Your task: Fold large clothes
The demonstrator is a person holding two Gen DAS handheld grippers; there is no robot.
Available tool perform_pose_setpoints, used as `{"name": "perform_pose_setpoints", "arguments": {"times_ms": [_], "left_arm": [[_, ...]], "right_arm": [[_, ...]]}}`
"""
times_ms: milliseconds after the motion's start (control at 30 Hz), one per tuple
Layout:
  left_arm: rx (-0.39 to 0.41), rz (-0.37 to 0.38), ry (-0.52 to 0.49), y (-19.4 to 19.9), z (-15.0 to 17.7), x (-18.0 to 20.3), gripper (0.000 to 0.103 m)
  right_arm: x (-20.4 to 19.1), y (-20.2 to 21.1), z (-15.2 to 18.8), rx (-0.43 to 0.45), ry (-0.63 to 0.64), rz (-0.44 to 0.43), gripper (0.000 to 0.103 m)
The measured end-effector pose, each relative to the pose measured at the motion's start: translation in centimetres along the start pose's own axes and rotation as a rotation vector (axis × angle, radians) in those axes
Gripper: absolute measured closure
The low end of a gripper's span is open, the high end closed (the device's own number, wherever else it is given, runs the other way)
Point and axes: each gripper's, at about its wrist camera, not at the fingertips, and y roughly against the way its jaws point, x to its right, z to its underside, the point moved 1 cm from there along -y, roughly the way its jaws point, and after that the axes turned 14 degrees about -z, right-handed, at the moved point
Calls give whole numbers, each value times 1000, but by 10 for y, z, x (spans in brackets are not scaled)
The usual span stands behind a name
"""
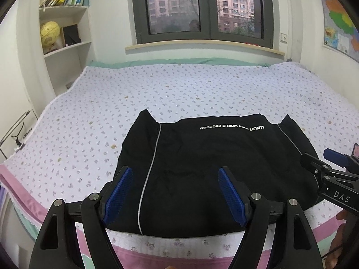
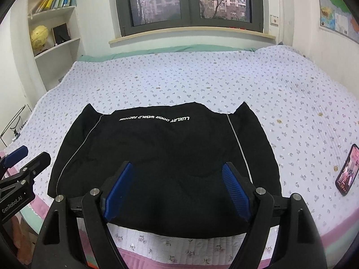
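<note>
From the left wrist view, the left claw (image 1: pixel 175 192) stands released, its blue ribbed pads spread wide with nothing pinched, hanging over the near hem of a black folded garment with thin grey piping and white lettering (image 1: pixel 208 157). The garment lies flat near the front edge of the bed under a white quilted coverlet sprinkled with small flowers (image 1: pixel 157 85), its long axis running side to side across the claw's line of sight, lettering at the far edge. The right claw (image 1: pixel 323 163) shows at the frame's right edge, beside the garment's right end.

From the right wrist view, the right claw (image 2: pixel 178 190) is likewise unclenched and empty, poised above the same garment's (image 2: pixel 166 152) near edge, toward its right half. The left claw (image 2: pixel 27 159) appears beside the left end, over the coverlet (image 2: pixel 179 76). Each hand looks nearest its own end, so any further fold would likely start from those ends.

Only this view shows a dark smartphone with a lit screen (image 2: pixel 347 172) lying on the bed, right of the garment.
</note>
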Motion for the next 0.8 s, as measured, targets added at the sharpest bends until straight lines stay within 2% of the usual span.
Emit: {"name": "perform_pose_setpoints", "arguments": {"times_ms": [800], "left_arm": [[-30, -4, -4, -9, 5, 4, 23]], "right_arm": [[4, -11, 6, -35, -31, -13, 20]]}}
